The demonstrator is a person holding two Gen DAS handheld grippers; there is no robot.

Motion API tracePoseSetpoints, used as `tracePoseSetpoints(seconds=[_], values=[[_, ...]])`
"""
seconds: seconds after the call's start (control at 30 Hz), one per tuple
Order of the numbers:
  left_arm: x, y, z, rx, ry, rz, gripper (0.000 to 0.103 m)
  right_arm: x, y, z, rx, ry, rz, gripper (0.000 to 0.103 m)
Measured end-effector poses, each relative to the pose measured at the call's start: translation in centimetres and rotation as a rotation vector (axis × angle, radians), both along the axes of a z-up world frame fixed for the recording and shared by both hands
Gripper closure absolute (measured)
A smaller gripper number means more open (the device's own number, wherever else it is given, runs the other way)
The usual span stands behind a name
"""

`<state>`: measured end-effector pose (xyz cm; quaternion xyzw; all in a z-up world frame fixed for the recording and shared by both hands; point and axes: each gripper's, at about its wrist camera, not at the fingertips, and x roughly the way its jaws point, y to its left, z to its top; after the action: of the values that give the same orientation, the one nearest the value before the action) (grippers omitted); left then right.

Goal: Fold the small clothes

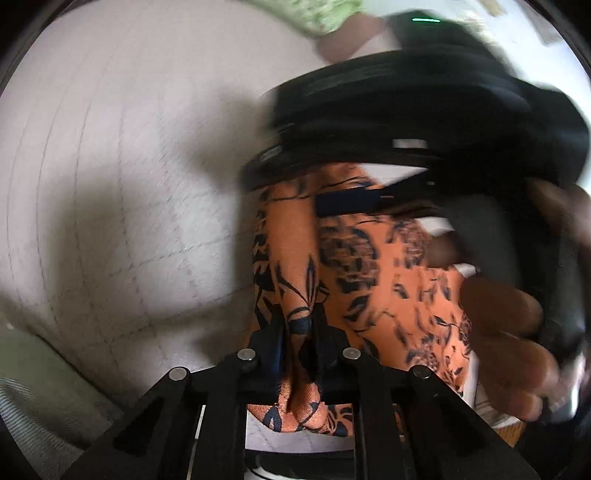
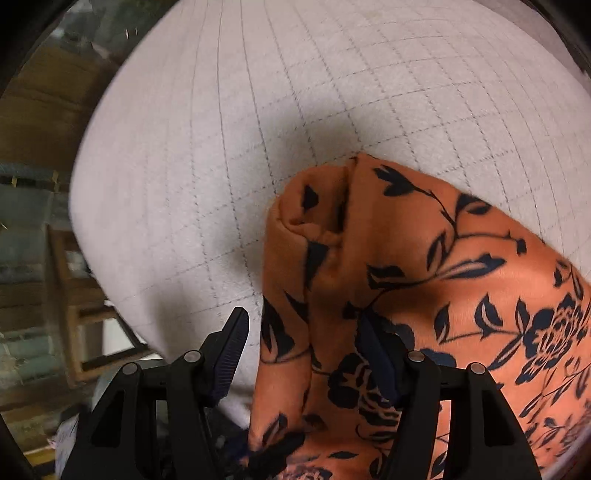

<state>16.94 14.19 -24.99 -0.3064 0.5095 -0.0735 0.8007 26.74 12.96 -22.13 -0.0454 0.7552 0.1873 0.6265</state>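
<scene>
An orange cloth with a dark floral print (image 1: 354,280) lies bunched on the grey gridded table cover (image 1: 110,184). My left gripper (image 1: 297,317) is shut on a fold of it, with fabric pinched between the pads. In the right wrist view the same cloth (image 2: 424,258) rises in a rolled hump. My right gripper (image 2: 301,317) stands open over its left edge: the right finger (image 2: 376,354) rests against the fabric and the left finger (image 2: 232,347) is free above the cover. The right gripper's black body (image 1: 424,110) and a person's hand (image 1: 509,332) fill the right of the left wrist view, blurred.
The table cover (image 2: 258,110) ends at a rounded edge on the left, with wooden furniture (image 2: 74,295) below it. A light green fabric (image 1: 325,14) shows at the far side. A grey-green cloth (image 1: 29,387) lies at the near left.
</scene>
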Motion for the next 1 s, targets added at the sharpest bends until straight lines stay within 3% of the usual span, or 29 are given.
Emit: tracePoseSetpoints(seconds=[0.1, 0.27, 0.37, 0.5, 0.63, 0.77, 0.87, 1.0], values=[[0.1, -0.3, 0.2, 0.009, -0.009, -0.001, 0.094, 0.1, 0.8, -0.9, -0.067, 0.010, 0.045, 0.045], [-0.3, -0.6, 1.3, 0.015, -0.071, -0.016, 0.094, -1.3, 1.1, -0.4, -0.167, -0.062, 0.115, 0.080], [-1.4, -1.7, 3.5, 0.052, -0.142, -0.056, 0.094, -1.8, -1.1, 2.7, -0.049, -0.103, 0.045, 0.086], [-3.7, -4.8, 8.7, 0.112, -0.283, -0.121, 0.094, -3.4, -6.4, 9.9, 0.192, -0.217, -0.044, 0.087], [-5.0, -12.0, 14.5, 0.195, -0.436, -0.262, 0.094, -5.7, -16.6, 17.9, 0.448, -0.376, -0.195, 0.087], [-4.1, -22.1, 16.6, 0.232, -0.488, -0.444, 0.094, -7.3, -29.4, 21.8, 0.595, -0.481, -0.387, 0.087], [-2.5, -29.6, 15.0, 0.287, -0.453, -0.586, 0.093, -8.2, -38.2, 20.6, 0.625, -0.499, -0.527, 0.087], [-0.1, -36.9, 9.7, 0.327, -0.342, -0.696, 0.093, -8.7, -48.6, 13.7, 0.678, -0.427, -0.727, 0.087]])
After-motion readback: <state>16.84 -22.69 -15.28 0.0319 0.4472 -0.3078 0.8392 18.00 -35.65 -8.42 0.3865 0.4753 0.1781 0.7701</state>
